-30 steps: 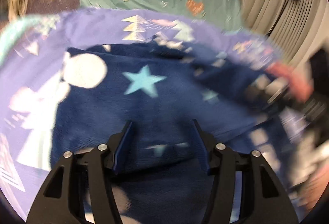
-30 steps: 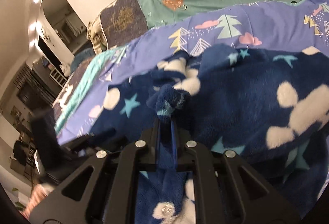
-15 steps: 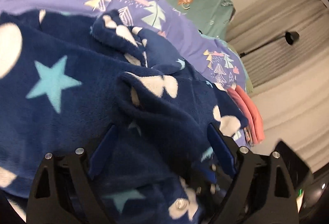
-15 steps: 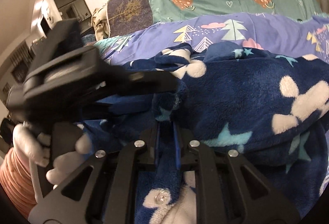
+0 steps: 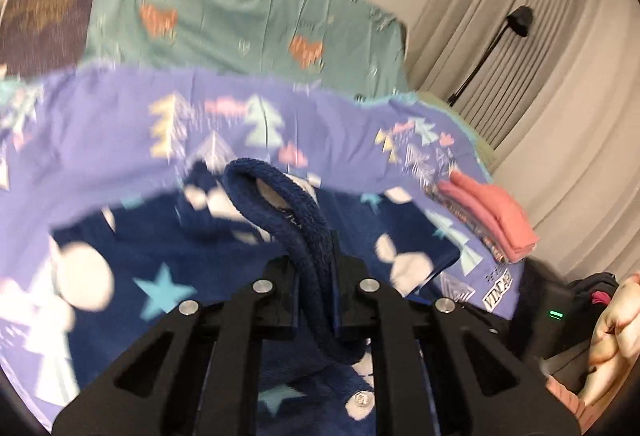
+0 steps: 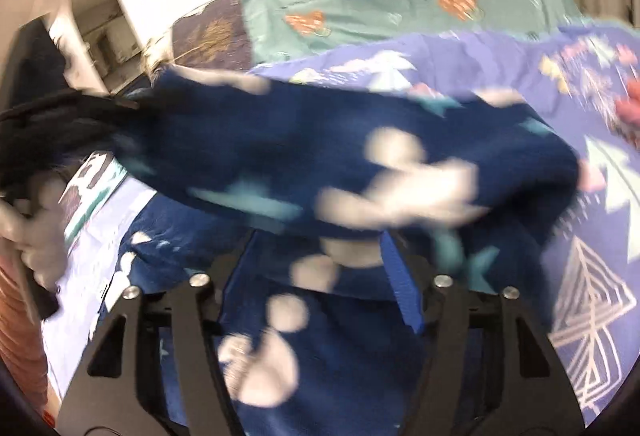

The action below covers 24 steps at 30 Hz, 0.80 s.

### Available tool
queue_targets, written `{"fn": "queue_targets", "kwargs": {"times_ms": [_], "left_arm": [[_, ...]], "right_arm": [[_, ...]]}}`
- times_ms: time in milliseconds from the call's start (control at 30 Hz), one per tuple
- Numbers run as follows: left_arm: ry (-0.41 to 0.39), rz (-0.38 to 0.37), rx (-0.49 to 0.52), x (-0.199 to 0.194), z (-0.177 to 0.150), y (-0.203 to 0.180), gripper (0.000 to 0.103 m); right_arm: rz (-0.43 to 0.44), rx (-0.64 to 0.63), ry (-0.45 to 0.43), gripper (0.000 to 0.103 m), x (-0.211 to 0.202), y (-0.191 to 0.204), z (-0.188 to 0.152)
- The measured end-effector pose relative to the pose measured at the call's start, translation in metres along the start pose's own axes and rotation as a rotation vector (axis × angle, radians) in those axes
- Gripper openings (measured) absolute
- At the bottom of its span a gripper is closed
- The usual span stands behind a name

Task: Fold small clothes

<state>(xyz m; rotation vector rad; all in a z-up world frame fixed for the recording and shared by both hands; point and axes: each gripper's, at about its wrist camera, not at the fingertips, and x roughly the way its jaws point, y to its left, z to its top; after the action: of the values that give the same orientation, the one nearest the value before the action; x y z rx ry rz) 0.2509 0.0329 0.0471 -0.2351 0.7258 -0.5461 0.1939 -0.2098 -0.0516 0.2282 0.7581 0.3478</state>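
A dark blue fleece garment (image 5: 168,268) with white blobs and light blue stars lies on the purple bedspread (image 5: 100,139). My left gripper (image 5: 314,272) is shut on a thick rolled edge of the garment (image 5: 280,203) and holds it lifted. In the right wrist view the same garment (image 6: 360,163) hangs blurred across the middle. My right gripper (image 6: 316,268) is open, its blue-padded fingers (image 6: 400,284) wide apart with fleece lying between them. The other handheld gripper (image 6: 52,123) shows dark at the left.
A folded pink garment (image 5: 492,215) lies on the bedspread's right edge. Teal pillows with orange hearts (image 5: 240,15) stand behind. Curtains and a black floor lamp (image 5: 516,19) are at the right. A doorway (image 6: 100,35) shows at the far left.
My left gripper has closed on the garment's rolled edge and lifted it. My right gripper, shut on the fleece before, has opened and let go. Both views are blurred by motion.
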Motion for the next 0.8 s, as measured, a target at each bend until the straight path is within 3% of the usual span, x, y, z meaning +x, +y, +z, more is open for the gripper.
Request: {"fn": "queue_targets", "kwargs": {"times_ms": [67,100,133,233,367,467,567,600,667,733,800], "left_arm": [[-0.035,0.021,0.029,-0.016,0.005,0.002,0.011],[-0.053,0.054,0.042,-0.024,0.006,0.007,0.011],[-0.062,0.083,0.041,-0.030,0.005,0.015,0.011],[-0.055,0.167,-0.006,-0.031,0.000,0.045,0.012],[0.010,0.356,-0.049,-0.016,-0.025,0.093,0.014],[0.034,0.405,-0.087,-0.012,-0.041,0.113,0.017],[0.029,0.493,-0.052,-0.011,-0.050,0.110,0.038],[0.015,0.513,-0.035,-0.011,-0.050,0.106,0.042],[-0.006,0.507,-0.018,-0.015,-0.051,0.098,0.042],[-0.013,0.452,-0.005,-0.014,-0.053,0.087,0.042],[0.033,0.420,0.021,-0.002,-0.063,0.079,0.044]], "right_arm": [[-0.050,0.069,0.041,0.052,0.007,-0.021,-0.008],[-0.075,0.096,0.070,0.036,0.013,-0.029,-0.012],[-0.082,0.131,0.081,0.033,0.017,-0.038,-0.018],[-0.072,0.138,0.060,0.033,0.015,-0.039,-0.019],[-0.119,0.066,0.056,0.039,0.017,-0.025,-0.022],[-0.115,0.052,0.056,0.043,0.017,-0.024,-0.023],[-0.101,0.057,0.059,0.046,0.018,-0.025,-0.024],[-0.094,0.053,0.062,0.052,0.019,-0.025,-0.023],[-0.086,0.024,0.074,0.058,0.020,-0.019,-0.024],[-0.101,-0.007,0.082,0.060,0.022,-0.013,-0.023],[-0.114,-0.027,0.082,0.060,0.021,-0.009,-0.024]]}}
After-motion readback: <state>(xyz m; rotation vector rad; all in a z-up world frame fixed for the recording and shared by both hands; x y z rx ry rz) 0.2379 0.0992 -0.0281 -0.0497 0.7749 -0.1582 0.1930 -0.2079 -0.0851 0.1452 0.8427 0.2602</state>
